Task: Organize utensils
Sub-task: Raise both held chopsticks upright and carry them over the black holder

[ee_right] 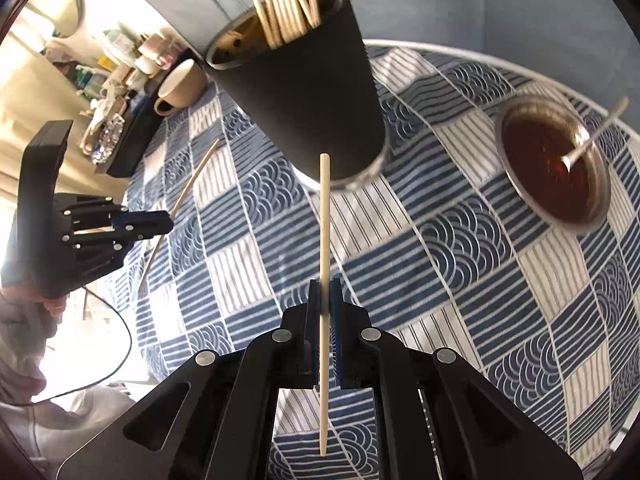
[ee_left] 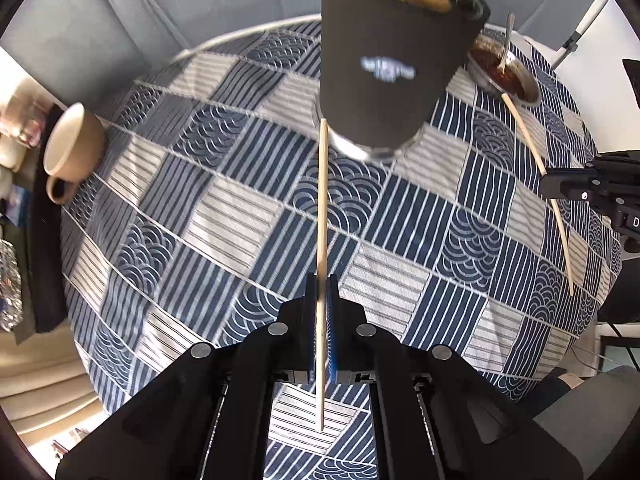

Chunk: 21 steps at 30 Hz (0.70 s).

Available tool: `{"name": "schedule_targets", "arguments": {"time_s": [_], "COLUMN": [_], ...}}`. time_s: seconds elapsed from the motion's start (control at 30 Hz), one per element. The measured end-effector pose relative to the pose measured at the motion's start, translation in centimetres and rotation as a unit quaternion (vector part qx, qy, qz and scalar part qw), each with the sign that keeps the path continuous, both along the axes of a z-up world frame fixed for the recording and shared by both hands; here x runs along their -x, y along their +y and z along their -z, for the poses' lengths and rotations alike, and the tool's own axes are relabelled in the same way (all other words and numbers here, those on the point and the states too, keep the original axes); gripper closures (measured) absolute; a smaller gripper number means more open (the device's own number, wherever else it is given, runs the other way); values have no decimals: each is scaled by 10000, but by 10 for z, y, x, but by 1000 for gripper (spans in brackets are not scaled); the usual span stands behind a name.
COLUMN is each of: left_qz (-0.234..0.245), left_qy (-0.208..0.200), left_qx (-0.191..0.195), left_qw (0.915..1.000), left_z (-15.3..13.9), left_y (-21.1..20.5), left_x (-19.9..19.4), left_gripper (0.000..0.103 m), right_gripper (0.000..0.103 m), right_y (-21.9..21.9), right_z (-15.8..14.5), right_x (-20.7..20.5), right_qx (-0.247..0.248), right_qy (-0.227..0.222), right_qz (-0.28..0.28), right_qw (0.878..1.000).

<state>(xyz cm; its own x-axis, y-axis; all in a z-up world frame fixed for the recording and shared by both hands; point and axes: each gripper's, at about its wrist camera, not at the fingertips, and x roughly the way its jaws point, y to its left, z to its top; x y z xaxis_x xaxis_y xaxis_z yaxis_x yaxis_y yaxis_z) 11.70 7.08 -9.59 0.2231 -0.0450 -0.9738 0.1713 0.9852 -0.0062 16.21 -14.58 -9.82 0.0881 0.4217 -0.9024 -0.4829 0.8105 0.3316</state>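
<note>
We find each set of tongs clamped on one wooden chopstick. The left tongs (ee_left: pixel 321 288) grip a chopstick (ee_left: pixel 321 200) near its middle; its long axis runs along the fingers, its far tip aimed at the base of the black cup (ee_left: pixel 384 76). The right tongs (ee_right: pixel 325 292) grip a second chopstick (ee_right: pixel 325 220) likewise, tip toward that cup's base. Both tongs point steeply down over the table (ee_left: pixel 224 208) with its blue patterned cloth. The cup stands at the far side, holding more chopsticks (ee_right: pixel 284 12). A beige mug (ee_left: pixel 70 148) lies far left; a bowl of dark sauce (ee_right: pixel 548 164) with a spoon (ee_right: pixel 592 136) sits far right.
</note>
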Motion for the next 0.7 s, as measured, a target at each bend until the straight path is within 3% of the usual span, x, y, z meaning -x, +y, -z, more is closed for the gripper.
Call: {"name": "schedule_targets", "arguments": {"time_s": [0.47, 0.7], "left_qz": [129, 148], "left_qy": [-720, -1007], "left_qx": [-221, -304], "left_qw": [9971, 9943], "left_z": [-65, -94], "left_y": [-16, -13], "left_x": [-23, -43], "left_gripper": [98, 98], "right_gripper": [98, 98], "right_y": [14, 19], "right_z": [-66, -89], "right_x": [-31, -54], "right_qx": [-189, -343], "right_qy": [-744, -872], "right_qz": [-170, -263], "right_qw": [9969, 9953]}}
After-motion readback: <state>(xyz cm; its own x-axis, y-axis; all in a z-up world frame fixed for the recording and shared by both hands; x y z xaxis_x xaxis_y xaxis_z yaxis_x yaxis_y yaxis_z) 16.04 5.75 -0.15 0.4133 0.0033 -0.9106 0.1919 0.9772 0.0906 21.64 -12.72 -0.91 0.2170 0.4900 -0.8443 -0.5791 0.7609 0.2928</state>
